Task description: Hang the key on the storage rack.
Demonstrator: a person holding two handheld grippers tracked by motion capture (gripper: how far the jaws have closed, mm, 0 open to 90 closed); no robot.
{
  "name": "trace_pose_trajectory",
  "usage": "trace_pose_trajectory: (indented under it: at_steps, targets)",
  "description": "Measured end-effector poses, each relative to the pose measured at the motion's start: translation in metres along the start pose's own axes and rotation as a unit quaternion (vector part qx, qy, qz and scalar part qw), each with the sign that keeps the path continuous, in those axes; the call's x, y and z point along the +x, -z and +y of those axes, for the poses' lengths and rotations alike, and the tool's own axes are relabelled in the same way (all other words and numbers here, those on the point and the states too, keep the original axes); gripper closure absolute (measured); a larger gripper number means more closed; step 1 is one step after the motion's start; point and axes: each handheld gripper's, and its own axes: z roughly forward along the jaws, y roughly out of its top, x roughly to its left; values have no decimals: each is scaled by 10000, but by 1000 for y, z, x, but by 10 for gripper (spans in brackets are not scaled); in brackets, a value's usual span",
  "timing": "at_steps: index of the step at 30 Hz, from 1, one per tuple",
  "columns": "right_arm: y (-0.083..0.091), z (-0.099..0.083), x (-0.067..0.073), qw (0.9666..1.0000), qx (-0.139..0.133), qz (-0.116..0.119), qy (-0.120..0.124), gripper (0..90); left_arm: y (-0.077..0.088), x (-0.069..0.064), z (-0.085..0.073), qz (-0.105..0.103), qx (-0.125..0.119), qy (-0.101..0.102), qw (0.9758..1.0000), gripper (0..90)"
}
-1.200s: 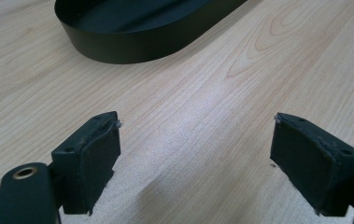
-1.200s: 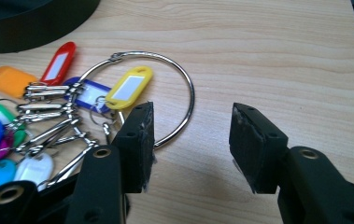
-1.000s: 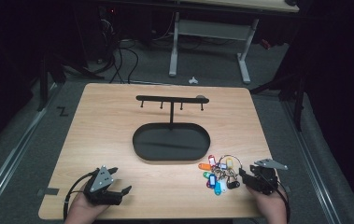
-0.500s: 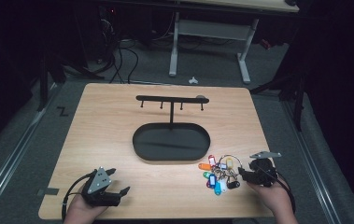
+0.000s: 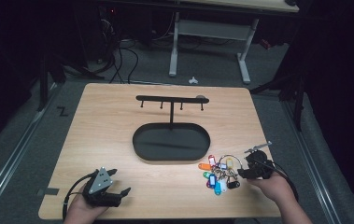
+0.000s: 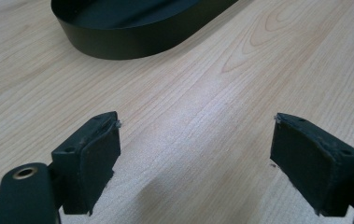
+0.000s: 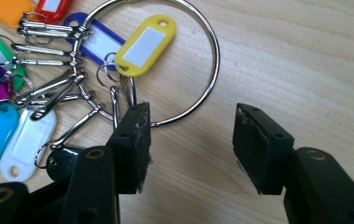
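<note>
Nearest, the left claw [image 5: 118, 186] rests gaping over bare pale wood-grain bench [image 5: 118, 121]. The right claw [image 7: 191, 140], spread apart, sits at the large steel key ring [image 7: 202, 88], its coloured plastic tags [image 5: 216, 172] fanning leftward. Beyond lies the black oval metal tray [image 5: 171, 142], long axis crosswise, bearing a T-shaped hook rack [image 5: 171, 99].

Desk [image 7: 305, 56]: pale wood, visible grain, smooth with slight sheen. Oval tray [image 6: 132, 28]: black, matt. Large key ring [image 7: 202, 79]: bright polished metal. Key tags [image 7: 146, 42]: glossy coloured plastic with white paper-like inserts. Gripper jaws: black matt pads, edges rough and scuffed
</note>
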Motion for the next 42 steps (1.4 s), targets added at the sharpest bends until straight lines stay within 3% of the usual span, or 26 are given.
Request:
trace_pose_trajectory:
  at_steps: [2,7,10,15,21,29,30,31,34,38,42]
  targets:
    - [1,7,1,9997,95,-64,202,475,0,0,0,-14,18,-25,10000,164]
    - [-5,25,-1,9985,308,-186,407,493,-1,-1,0,-25,44,-50,10000,164]
    - [-9,37,-3,9979,448,-241,403,510,-1,-1,0,-17,75,-66,9999,164]
    - [-15,37,1,9967,655,-194,434,536,0,0,-1,-8,83,-55,10000,164]
    - [-16,32,3,9959,890,10,-179,550,-1,-2,0,-38,79,-91,9999,164]
    - [-20,34,6,9929,1133,15,-374,610,-2,-1,0,-43,69,-91,9999,164]
    - [-20,35,7,9922,1188,-99,-360,630,-1,-1,0,-38,70,-92,9999,164]
    - [-20,35,6,9922,1192,12,-377,653,-1,-1,0,-39,63,-72,9999,164]
    - [-20,36,8,9930,1145,64,-289,715,-1,-1,0,-36,59,-68,10000,164]
    - [-21,38,11,9942,1072,-45,34,809,-1,-1,0,-33,74,-91,9999,164]
    - [-23,42,13,9949,972,-194,203,865,-2,-2,0,-41,78,-91,9999,165]
